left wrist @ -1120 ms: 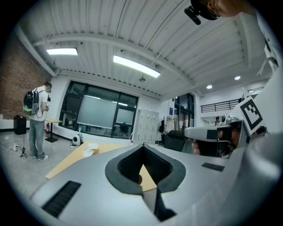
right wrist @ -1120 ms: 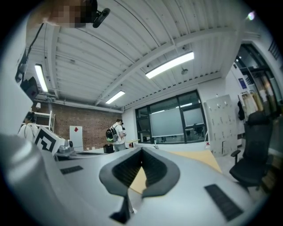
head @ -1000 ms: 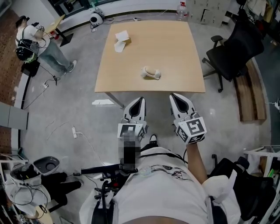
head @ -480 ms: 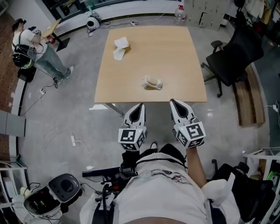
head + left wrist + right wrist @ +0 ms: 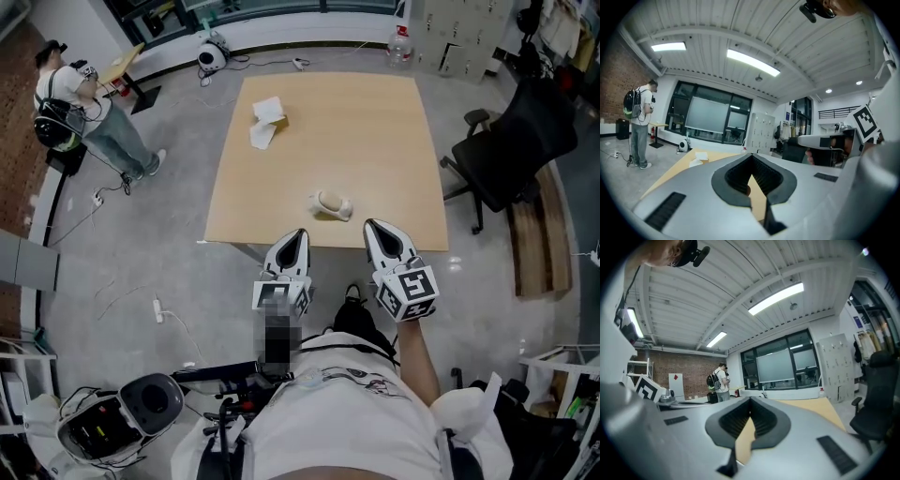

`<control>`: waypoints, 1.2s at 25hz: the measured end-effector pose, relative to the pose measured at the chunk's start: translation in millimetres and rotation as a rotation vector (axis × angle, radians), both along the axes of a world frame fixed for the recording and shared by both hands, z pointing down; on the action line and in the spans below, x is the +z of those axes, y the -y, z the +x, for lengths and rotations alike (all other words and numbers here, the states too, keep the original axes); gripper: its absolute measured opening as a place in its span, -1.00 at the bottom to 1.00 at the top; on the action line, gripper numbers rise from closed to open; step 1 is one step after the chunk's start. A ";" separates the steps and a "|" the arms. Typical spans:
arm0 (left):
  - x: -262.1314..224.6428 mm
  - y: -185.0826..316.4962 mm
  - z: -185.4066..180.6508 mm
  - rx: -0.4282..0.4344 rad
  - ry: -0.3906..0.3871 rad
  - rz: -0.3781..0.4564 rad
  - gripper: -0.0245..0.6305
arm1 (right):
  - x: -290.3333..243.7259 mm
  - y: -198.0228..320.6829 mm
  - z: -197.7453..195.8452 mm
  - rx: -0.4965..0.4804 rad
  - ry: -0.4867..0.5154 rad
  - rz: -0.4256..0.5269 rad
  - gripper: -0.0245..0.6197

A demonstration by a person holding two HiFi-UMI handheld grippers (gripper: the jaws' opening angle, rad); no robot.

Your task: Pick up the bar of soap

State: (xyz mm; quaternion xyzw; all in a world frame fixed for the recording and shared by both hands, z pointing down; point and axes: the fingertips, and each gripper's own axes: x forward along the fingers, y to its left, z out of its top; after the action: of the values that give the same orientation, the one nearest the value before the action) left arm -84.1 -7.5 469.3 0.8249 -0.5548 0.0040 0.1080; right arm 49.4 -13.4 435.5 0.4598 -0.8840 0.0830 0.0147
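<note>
Soap bar [image 5: 330,203] on wooden table [image 5: 375,122], near front edge; left gripper [image 5: 296,234] and right gripper [image 5: 373,228] just short of that edge, jaws together, empty.

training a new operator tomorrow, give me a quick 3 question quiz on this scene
1. True or false: the bar of soap lies on the table near the edge closest to the person, touched by neither gripper.
2. What stands beside the table on the person's right? A) black office chair B) red stool C) blue bin
3. Fill in: the jaws of the left gripper and the right gripper are both ____.
Key: 1 true; 2 A; 3 shut.
</note>
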 end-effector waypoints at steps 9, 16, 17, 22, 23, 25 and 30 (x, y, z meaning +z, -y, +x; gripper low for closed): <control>-18.4 85.9 25.4 -0.005 0.013 0.050 -0.93 | -14.3 84.0 16.1 -0.035 0.010 0.037 -0.91; -11.9 135.8 45.2 -0.012 0.014 0.029 -0.93 | -4.2 133.6 34.2 -0.056 -0.005 0.008 -0.91; -9.3 141.3 47.2 -0.015 0.013 0.025 -0.93 | -1.7 139.2 35.8 -0.061 -0.005 0.003 -0.91; 5.1 158.6 56.1 -0.025 0.013 -0.019 -0.93 | 8.2 158.0 37.5 -0.099 -0.010 -0.029 -0.91; 8.3 161.4 56.9 -0.026 0.015 -0.029 -0.93 | 10.2 161.4 36.5 -0.106 -0.012 -0.037 -0.91; 16.7 168.7 56.6 -0.027 0.018 -0.051 -0.93 | 16.7 170.0 33.7 -0.116 -0.013 -0.057 -0.91; 45.1 185.1 43.1 -0.044 0.022 -0.115 -0.93 | 40.1 188.8 20.2 -0.140 -0.023 -0.110 -0.91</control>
State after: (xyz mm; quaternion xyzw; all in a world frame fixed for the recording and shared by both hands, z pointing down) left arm -41.1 -192.6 514.4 0.8049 -0.5729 0.0426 0.1491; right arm 69.6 -202.2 475.6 0.3962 -0.9080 0.1248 0.0556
